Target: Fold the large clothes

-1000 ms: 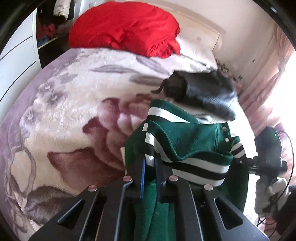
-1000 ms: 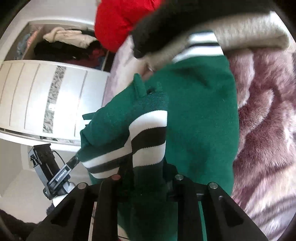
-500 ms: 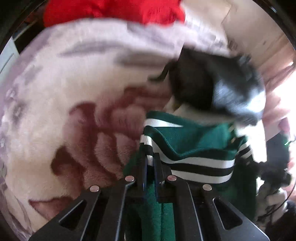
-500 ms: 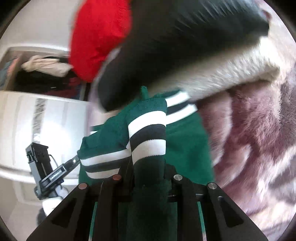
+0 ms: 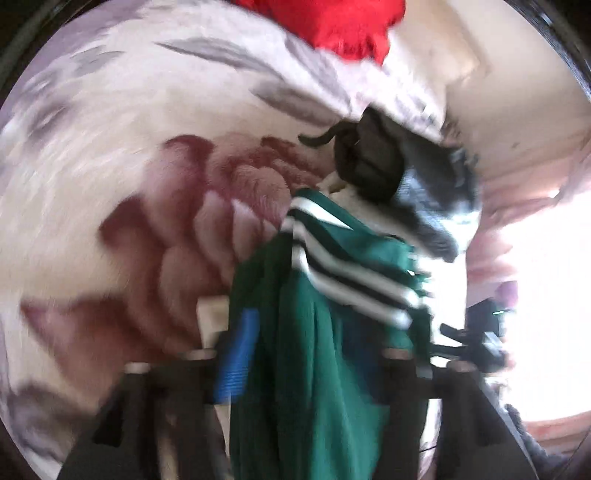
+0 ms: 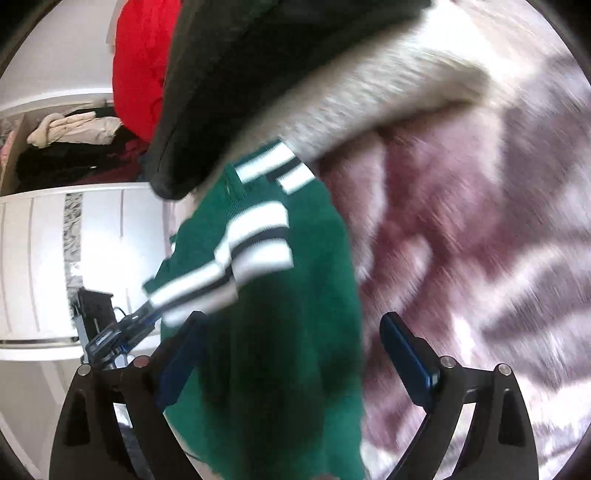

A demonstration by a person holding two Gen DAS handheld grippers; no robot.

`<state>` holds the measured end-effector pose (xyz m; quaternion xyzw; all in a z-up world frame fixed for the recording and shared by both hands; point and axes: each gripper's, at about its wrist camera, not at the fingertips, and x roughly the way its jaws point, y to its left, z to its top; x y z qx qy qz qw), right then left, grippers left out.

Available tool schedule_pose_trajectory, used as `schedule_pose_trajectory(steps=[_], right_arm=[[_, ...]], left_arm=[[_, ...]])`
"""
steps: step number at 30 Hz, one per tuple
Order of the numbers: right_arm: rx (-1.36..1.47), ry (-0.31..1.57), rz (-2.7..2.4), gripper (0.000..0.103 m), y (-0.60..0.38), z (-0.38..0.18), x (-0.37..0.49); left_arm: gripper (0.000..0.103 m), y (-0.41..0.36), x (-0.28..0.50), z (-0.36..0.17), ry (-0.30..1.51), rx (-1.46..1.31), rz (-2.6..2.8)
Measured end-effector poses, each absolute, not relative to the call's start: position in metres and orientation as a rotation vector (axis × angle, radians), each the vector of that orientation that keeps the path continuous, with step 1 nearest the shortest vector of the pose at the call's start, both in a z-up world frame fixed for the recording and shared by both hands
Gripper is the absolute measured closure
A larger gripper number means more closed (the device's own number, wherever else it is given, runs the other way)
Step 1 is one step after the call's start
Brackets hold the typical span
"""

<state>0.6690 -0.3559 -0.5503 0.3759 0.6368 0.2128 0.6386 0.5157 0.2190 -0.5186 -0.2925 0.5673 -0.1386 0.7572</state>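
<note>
On bed blanket [image 5: 110, 155]: one green sweater [image 6: 280, 332]; two spread grippers [image 6: 291, 354].

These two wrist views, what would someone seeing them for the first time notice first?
The green sweater with white and black stripes fills the middle of both views, draped between each gripper's open jaws. Behind it a bright red garment sits at the far end of the bed on the floral blanket. A dark garment lies just past the sweater's striped end.
</note>
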Motion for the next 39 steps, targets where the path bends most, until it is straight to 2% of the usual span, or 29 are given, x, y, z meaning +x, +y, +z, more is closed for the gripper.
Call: schedule_pose_trajectory(steps=[2, 4, 8, 13, 14, 15, 16, 17, 20, 24, 30, 33, 34, 37, 39], right_arm=[[0.867, 1.491, 0.53, 0.002, -0.359, -0.561, 0.653], [0.88, 1.552, 0.589, 0.002, -0.353, -0.583, 0.639], [1.095, 1.572, 0.73, 0.0, -0.331, -0.626, 0.634], [1.063, 1.578, 0.813, 0.0, -0.289, -0.634, 0.64], [1.049, 1.574, 0.805, 0.003, -0.282, -0.632, 0.639], [1.066, 1.563, 0.814, 0.011, -0.277, -0.629, 0.638], [1.072, 1.558, 0.798, 0.035, -0.274, -0.627, 0.634], [1.078, 1.557, 0.761, 0.049, -0.273, -0.624, 0.628], [1.16, 1.488, 0.606, 0.06, -0.278, -0.606, 0.59], [1.24, 1.437, 0.432, 0.061, -0.269, -0.587, 0.499], [1.497, 1.423, 0.226, 0.06, -0.234, -0.589, 0.363], [1.579, 1.426, 0.14, 0.044, -0.225, -0.601, 0.328], [1.564, 1.453, 0.119, 0.035, -0.229, -0.603, 0.326], [1.44, 1.527, 0.126, 0.033, -0.251, -0.587, 0.328], [1.332, 1.546, 0.136, 0.027, -0.268, -0.566, 0.327]], left_arm=[[0.034, 0.233, 0.476, -0.513, 1.203, -0.69, -0.253], [0.034, 0.246, 0.425, -0.518, 1.185, -0.773, -0.206], [0.034, 0.247, 0.345, -0.533, 1.184, -0.837, -0.106], [0.034, 0.22, 0.284, -0.562, 1.232, -0.946, -0.112], [0.034, 0.214, 0.279, -0.565, 1.247, -0.936, -0.106], [0.034, 0.21, 0.278, -0.566, 1.25, -0.936, -0.108], [0.034, 0.205, 0.274, -0.569, 1.25, -0.95, -0.112], [0.034, 0.205, 0.27, -0.569, 1.248, -0.958, -0.098], [0.034, 0.219, 0.257, -0.568, 1.217, -1.019, -0.049], [0.034, 0.25, 0.237, -0.56, 1.177, -1.046, 0.026], [0.034, 0.284, 0.227, -0.538, 1.136, -0.995, 0.078], [0.034, 0.287, 0.232, -0.53, 1.132, -0.975, 0.082], [0.034, 0.285, 0.232, -0.529, 1.133, -0.96, 0.078], [0.034, 0.269, 0.235, -0.518, 1.154, -0.859, 0.049], [0.034, 0.254, 0.236, -0.514, 1.188, -0.762, 0.042]])
